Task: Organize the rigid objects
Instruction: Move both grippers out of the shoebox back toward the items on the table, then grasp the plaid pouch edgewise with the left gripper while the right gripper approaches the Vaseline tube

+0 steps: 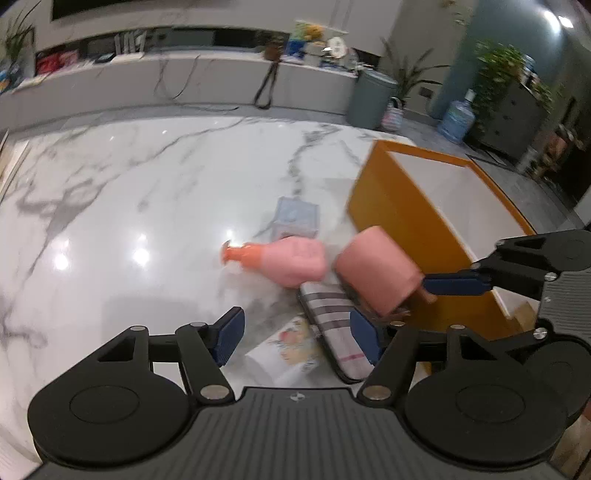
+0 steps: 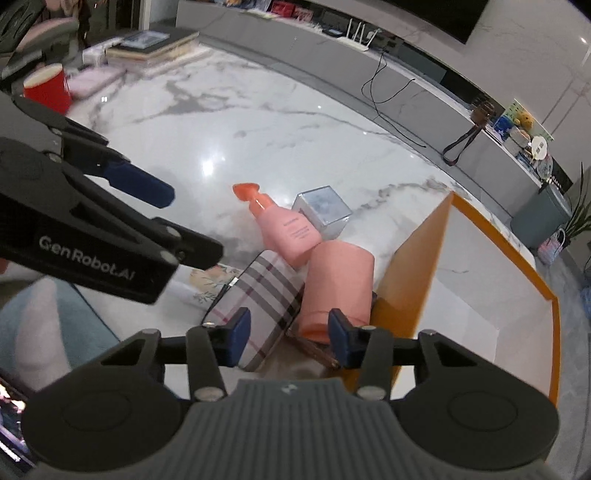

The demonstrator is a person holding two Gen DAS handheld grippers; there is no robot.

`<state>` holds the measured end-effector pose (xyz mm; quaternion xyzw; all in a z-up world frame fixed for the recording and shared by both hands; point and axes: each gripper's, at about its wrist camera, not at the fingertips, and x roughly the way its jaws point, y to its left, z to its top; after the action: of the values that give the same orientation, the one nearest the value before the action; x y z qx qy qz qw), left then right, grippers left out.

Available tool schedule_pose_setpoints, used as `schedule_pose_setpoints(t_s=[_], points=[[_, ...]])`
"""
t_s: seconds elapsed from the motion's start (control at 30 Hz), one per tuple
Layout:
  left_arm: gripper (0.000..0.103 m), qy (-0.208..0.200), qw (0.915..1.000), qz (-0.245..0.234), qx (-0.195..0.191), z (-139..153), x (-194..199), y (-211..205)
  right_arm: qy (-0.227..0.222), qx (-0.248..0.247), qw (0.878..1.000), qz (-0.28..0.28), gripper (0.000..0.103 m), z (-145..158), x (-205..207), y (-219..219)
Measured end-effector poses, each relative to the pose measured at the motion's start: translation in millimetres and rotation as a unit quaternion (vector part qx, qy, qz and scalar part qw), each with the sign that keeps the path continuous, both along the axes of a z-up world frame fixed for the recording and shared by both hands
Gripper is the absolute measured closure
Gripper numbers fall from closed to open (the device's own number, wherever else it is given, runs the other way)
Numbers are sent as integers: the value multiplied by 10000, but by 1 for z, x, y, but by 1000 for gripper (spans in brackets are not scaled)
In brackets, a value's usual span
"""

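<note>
Marble tabletop (image 2: 229, 122) with pump bottle (image 2: 286, 230), plaid case (image 2: 258, 295), orange box (image 2: 417, 280)

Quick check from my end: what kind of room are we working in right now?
Most likely a home living room. The work surface is a glossy marble table, a long low media console runs along the wall under a dark screen, and potted plants and a water jug stand nearby.
</note>
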<state>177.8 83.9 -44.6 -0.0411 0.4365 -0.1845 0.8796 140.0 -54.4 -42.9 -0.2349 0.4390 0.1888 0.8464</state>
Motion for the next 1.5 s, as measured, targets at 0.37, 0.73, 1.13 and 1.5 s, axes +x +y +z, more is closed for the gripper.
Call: schedule_pose_setpoints(t_s=[0.37,0.73,1.13,1.5], points=[[27,424,9978,242,-455,-25,13,22,36,-383,9990,222,58,-13,28,16],[37,895,9929,66,-784,-34,15,10,199,-510,9972,513,76,-20,13,21],[42,1738,9816,-9,-784,-40,16,-19,343,-999,9911,806,78,-35,1,15],[73,1840,9782,-45,-957,-45,15,-27,426,-1012,9897,924,79,-43,-2,13]])
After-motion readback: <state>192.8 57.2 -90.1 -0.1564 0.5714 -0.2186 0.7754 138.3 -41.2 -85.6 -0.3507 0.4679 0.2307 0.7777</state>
